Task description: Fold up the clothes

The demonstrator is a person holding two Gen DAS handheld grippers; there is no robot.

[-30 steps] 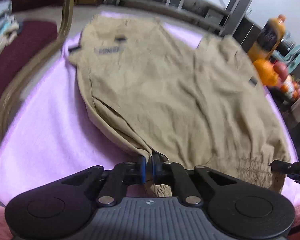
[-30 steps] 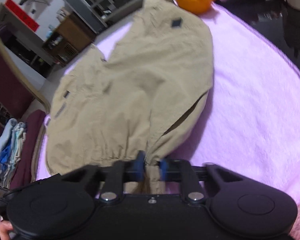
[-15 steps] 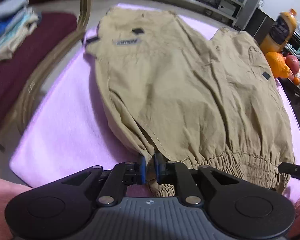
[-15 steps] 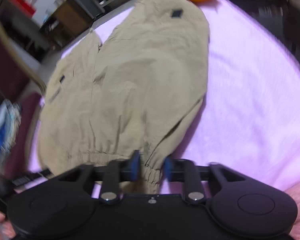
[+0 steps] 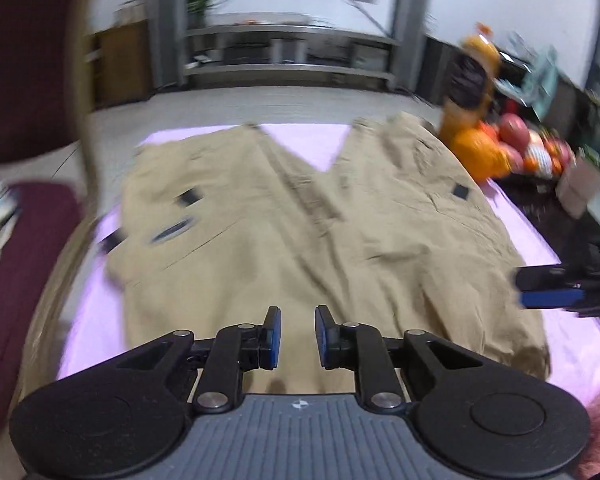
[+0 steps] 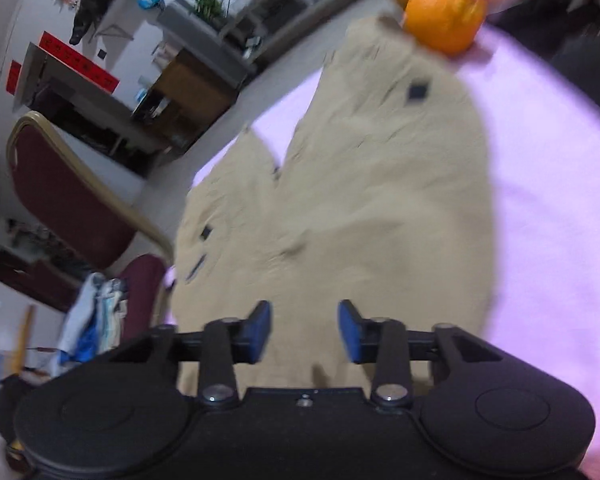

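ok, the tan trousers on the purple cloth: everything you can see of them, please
The tan trousers look like thin, creased woven cotton. They lie flat on the purple cloth, two legs splitting into a V at the far end, with small dark patches and tabs on the legs. An orange sits at the far end of one leg. Neither gripper holds them; both jaws stand open above the near edge.

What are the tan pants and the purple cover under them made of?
The tan pants look like thin woven cotton: matte, full of fine wrinkles. The purple cover looks like soft fleece or terry, fuzzy with no sheen. Blur leaves both uncertain.
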